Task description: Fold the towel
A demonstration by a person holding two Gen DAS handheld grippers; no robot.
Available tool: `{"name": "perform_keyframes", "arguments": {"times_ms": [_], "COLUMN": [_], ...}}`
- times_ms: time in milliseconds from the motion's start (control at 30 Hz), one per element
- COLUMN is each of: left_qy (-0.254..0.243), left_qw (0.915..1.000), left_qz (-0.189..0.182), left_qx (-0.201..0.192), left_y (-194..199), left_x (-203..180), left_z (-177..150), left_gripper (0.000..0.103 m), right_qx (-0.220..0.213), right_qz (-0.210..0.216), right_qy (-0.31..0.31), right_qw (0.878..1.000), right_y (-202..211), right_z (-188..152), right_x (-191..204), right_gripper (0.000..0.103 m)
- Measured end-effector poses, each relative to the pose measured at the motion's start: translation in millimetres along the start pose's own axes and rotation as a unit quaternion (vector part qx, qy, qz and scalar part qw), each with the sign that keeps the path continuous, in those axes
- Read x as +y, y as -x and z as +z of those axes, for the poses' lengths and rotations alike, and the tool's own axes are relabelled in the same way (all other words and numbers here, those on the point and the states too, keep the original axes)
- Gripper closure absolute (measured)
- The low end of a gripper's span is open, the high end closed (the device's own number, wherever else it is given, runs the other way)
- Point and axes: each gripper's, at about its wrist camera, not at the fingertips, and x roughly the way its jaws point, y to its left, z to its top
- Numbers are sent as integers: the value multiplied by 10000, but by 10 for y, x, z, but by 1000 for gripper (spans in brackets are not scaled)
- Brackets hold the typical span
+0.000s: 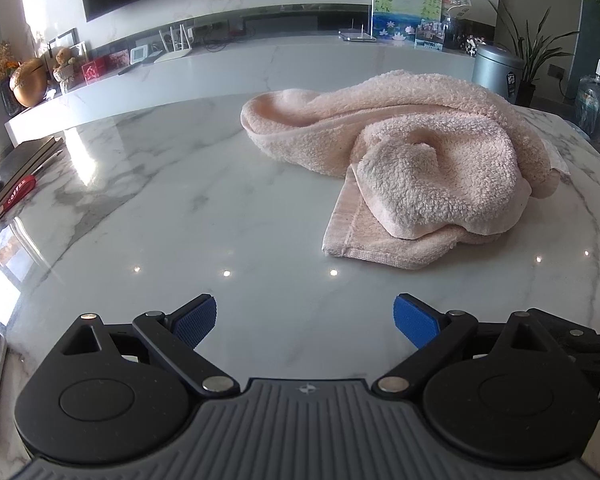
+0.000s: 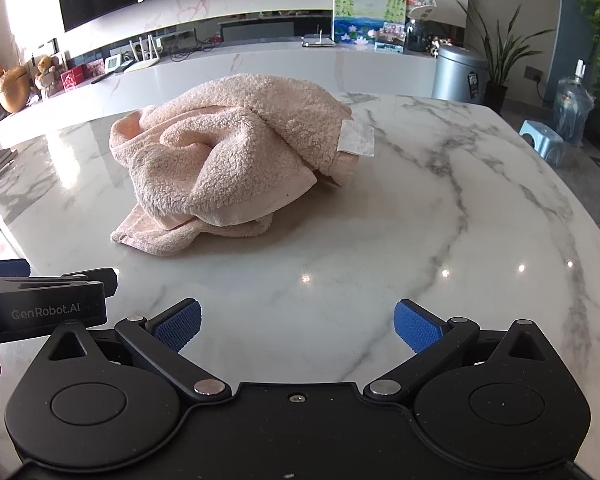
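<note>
both grippers, the left gripper (image 1: 304,320) and the right gripper (image 2: 298,322), hover low over the marble table (image 2: 420,208) with jaws spread wide, holding nothing. the pink towel (image 1: 412,160) lies crumpled in a heap near the table's middle, well ahead of both. no fold looks started; it likely needs spreading flat first.

bare table (image 2: 340,240) ahead of both sets of spread jaws, only the crumpled towel (image 2: 228,152) heaped mid-table, books (image 1: 20,168) far left.
</note>
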Motion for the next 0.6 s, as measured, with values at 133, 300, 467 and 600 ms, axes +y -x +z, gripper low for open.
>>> {"name": "perform_keyframes", "arguments": {"times_ms": [133, 300, 467, 600], "left_qy": [1, -11, -14, -18], "left_qw": [10000, 10000, 10000, 10000], "left_qz": [18, 22, 40, 44], "left_qx": [-3, 5, 13, 12], "left_y": [-5, -10, -19, -23], "left_x": [2, 2, 9, 10], "left_z": [-4, -9, -12, -12], "left_gripper": [6, 6, 6, 6], "right_qx": [7, 24, 32, 24], "right_qz": [7, 1, 7, 8], "right_qy": [0, 7, 9, 14], "right_qw": [10000, 10000, 10000, 10000], "right_y": [0, -4, -19, -23], "right_z": [3, 7, 0, -14], "right_x": [-2, 0, -1, 2], "right_gripper": [0, 0, 0, 0]}}
